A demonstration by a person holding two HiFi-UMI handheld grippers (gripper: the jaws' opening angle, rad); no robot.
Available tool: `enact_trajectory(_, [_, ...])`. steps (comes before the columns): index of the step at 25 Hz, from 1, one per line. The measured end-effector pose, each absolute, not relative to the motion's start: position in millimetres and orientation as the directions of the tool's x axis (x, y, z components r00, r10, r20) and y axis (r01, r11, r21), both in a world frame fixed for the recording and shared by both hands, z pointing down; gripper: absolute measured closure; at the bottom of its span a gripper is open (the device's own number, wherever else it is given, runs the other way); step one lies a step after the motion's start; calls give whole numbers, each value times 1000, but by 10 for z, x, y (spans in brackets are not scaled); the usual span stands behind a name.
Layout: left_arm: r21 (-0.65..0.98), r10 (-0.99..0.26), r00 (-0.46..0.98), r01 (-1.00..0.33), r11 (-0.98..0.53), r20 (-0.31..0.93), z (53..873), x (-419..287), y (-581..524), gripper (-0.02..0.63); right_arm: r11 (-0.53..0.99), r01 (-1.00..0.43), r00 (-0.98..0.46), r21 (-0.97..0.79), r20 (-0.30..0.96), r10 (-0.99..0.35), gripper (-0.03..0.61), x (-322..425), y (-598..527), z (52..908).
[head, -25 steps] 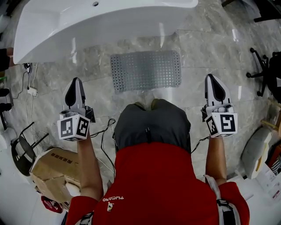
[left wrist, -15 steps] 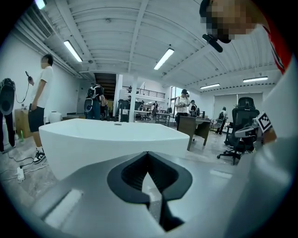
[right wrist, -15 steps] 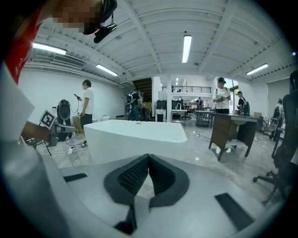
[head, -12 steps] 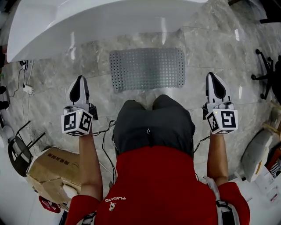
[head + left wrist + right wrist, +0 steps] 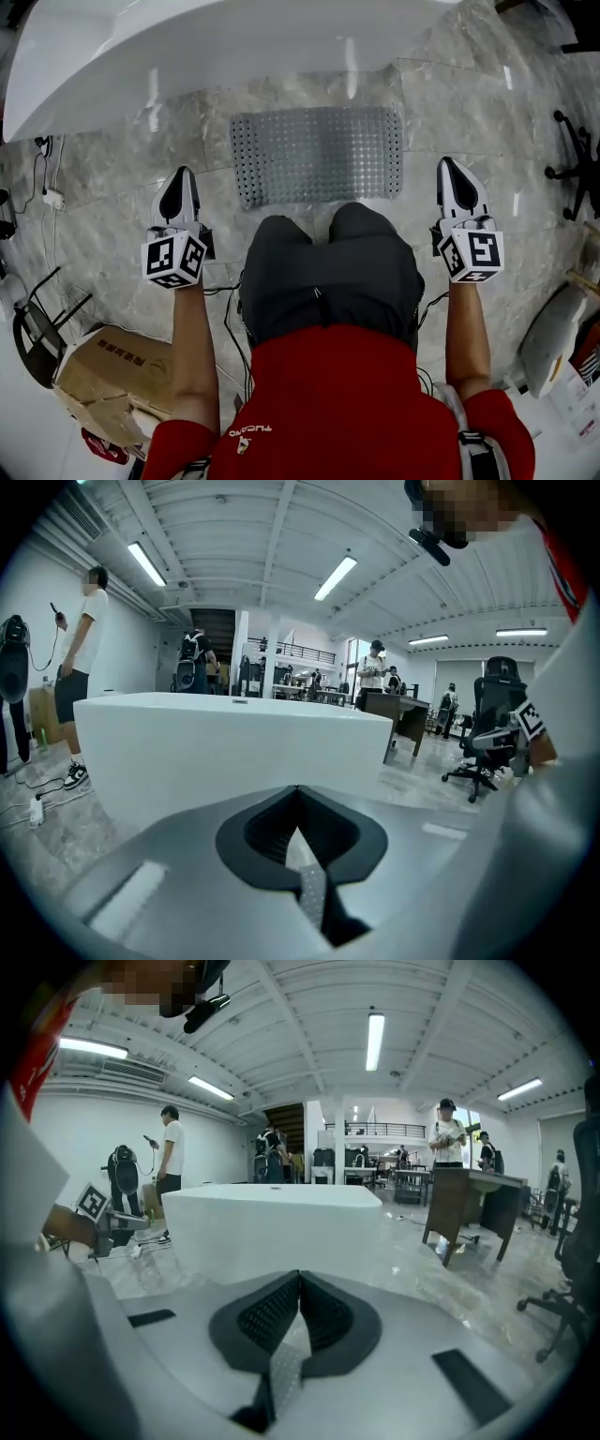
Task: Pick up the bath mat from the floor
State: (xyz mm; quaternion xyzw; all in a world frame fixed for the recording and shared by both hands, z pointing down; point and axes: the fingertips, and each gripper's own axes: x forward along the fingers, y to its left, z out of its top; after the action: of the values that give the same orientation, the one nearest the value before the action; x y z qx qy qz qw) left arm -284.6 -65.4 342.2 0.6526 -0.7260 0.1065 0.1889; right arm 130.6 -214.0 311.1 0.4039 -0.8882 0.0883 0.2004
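Head view | bath mat (image 5: 317, 155) flat on floor (image 5: 469, 89) | left gripper (image 5: 180, 176), right gripper (image 5: 446, 167): fingers pressed together, empty | shirt (image 5: 337, 403): TUCANO

White bathtub (image 5: 187, 56) on marble floor (image 5: 487, 103); cardboard box (image 5: 108, 370) lower left, office chair (image 5: 574, 173) right, possibly a power strip (image 5: 53, 199) left.

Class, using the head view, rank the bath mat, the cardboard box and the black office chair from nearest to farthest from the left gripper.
1. bath mat: on the floor just right of the left gripper.
2. cardboard box: behind the gripper, at lower left.
3. office chair: at the far right edge.
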Motion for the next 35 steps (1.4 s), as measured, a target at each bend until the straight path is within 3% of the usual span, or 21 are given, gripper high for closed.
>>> enact_trajectory(35, [120, -814, -52, -982, 149, 579, 6066, -2971, -624, 607, 606, -795, -499, 28, 536, -681, 575, 1656, -2302, 5534])
